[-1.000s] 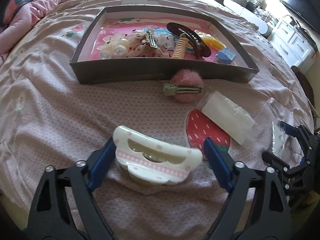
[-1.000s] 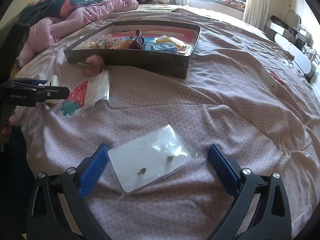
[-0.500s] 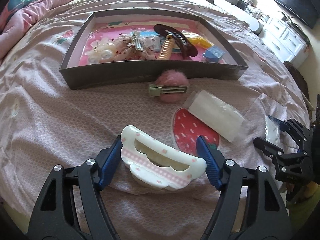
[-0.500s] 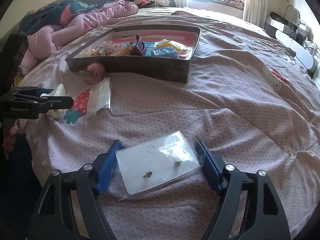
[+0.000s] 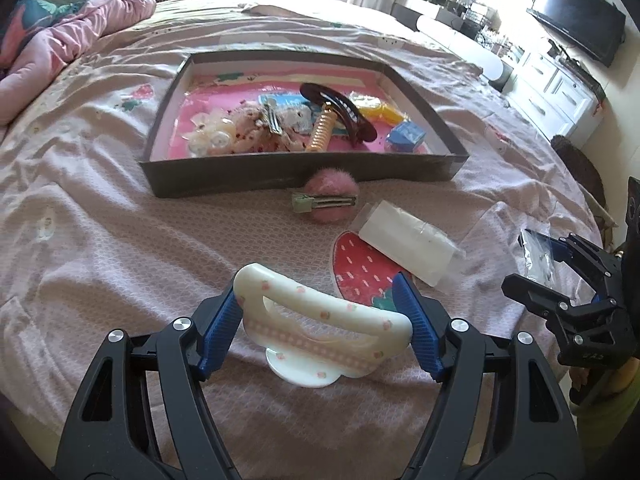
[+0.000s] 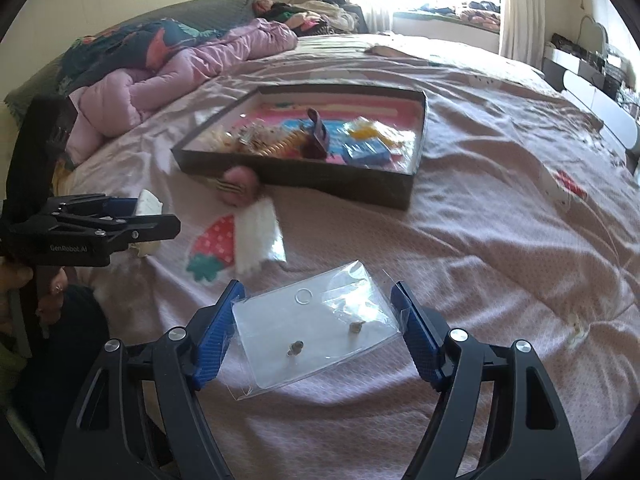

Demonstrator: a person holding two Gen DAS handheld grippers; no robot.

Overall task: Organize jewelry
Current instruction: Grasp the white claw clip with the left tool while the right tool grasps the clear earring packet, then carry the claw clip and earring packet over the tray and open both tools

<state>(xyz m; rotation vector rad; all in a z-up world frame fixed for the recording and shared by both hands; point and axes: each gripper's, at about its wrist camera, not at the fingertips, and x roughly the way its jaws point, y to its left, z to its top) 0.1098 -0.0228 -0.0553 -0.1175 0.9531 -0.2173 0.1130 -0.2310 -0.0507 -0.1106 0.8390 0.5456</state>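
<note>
Both grippers have closed in since a second ago: the left gripper now pinches the white hair claw between its blue fingers, lifted just off the bed, and the right gripper clamps the clear earring packet at both edges. Beyond them, a pink pompom clip lies touching the front wall of the dark tray, which holds assorted hair accessories. A white plastic packet rests beside a strawberry print.
</note>
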